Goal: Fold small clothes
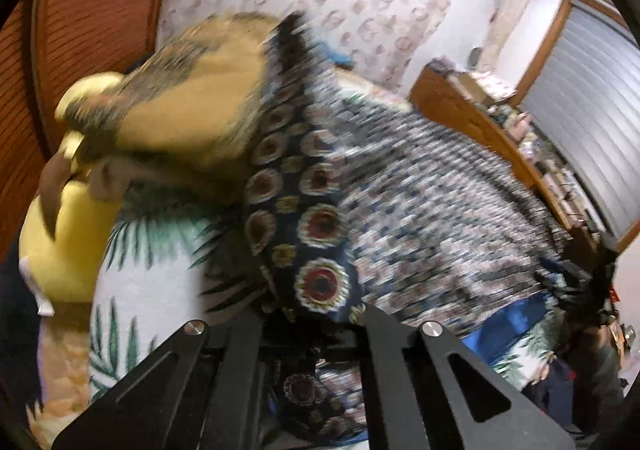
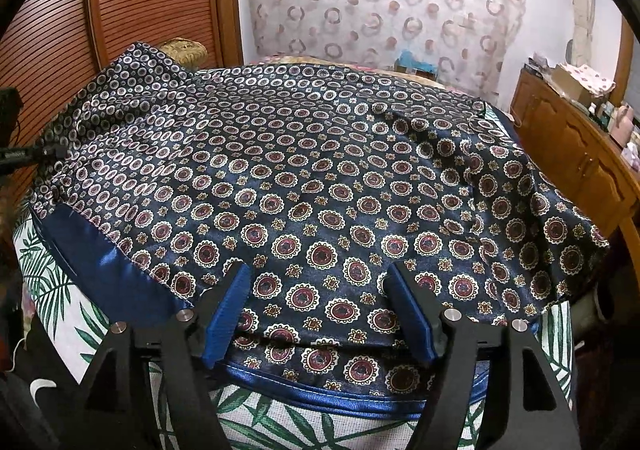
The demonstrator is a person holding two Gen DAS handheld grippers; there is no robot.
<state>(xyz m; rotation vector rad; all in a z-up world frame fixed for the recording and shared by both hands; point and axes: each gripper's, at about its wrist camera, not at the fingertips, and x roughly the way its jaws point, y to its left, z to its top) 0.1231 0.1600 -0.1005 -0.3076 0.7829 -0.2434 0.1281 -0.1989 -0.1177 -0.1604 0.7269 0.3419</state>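
The patterned garment lay spread on the leaf-print bed. The left gripper pinched a fold of it; the right gripper's fingers stood spread over its hem.

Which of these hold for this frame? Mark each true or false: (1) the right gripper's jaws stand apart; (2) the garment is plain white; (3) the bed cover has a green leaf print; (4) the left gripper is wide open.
1. True. The right gripper has its blue pads apart, over the patterned garment.
2. False. It is dark blue with round medallions and a shiny blue edge.
3. True. The bed cover shows green palm leaves on white.
4. False. The left gripper is shut on a fold of the garment.
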